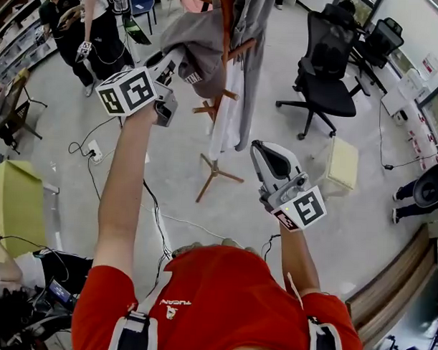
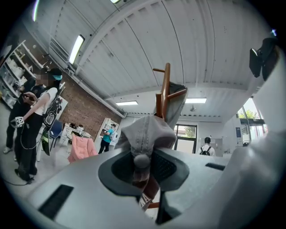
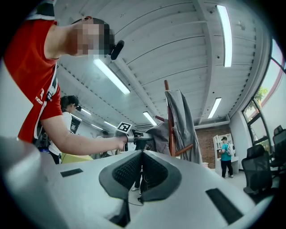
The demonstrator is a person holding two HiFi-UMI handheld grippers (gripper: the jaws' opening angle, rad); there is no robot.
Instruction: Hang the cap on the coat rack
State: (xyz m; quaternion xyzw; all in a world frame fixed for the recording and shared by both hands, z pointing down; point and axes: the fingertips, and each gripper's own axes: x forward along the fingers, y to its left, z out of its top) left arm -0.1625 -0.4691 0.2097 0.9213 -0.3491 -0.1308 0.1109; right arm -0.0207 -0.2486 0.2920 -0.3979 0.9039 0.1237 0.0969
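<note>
A grey cap hangs bunched against the wooden coat rack, beside one of its side pegs. My left gripper is raised to it and shut on the cap's crown. In the left gripper view the cap fills the space between the jaws, its top button pinched by the pads, with the rack's pole rising behind. My right gripper hovers lower and to the right of the rack, shut and holding nothing. The right gripper view looks across at the rack and the cap.
A grey coat and a pale garment hang on the rack above its splayed feet. Black office chairs and a pale stool stand to the right. People are at top left; cables cross the floor.
</note>
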